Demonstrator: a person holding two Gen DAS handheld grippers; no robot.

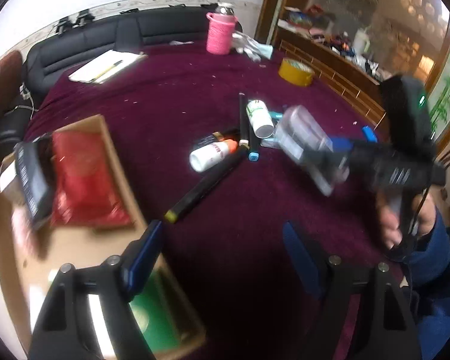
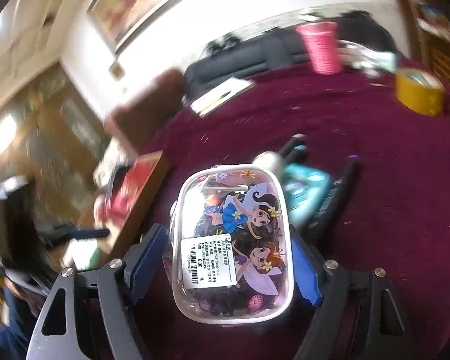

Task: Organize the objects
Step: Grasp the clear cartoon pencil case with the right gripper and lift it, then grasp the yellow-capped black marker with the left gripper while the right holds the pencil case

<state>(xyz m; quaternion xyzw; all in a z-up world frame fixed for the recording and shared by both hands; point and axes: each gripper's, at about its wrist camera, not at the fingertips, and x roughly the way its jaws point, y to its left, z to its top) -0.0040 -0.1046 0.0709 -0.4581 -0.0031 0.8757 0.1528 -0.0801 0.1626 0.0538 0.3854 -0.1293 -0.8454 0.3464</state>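
Observation:
My right gripper [image 2: 229, 258] is shut on a clear plastic pouch [image 2: 231, 240] printed with cartoon fairies and a white price label, held above the purple cloth. The left wrist view shows that pouch [image 1: 303, 141] in the air at the right, in the right gripper. My left gripper [image 1: 222, 255] is open and empty, low over the cloth beside a cardboard box [image 1: 111, 162]. The box holds a red packet [image 1: 84, 177] and a black box [image 1: 33, 177]. On the cloth lie a white bottle [image 1: 210, 156], a white-green can [image 1: 259, 117] and black markers [image 1: 204, 186].
A pink woven holder [image 1: 220, 31], a yellow tape roll [image 1: 295, 72] and a notepad with a pen [image 1: 106, 66] stand farther back on the purple cloth [image 1: 165, 105]. A dark sofa runs along the far side. A wooden shelf stands at the right.

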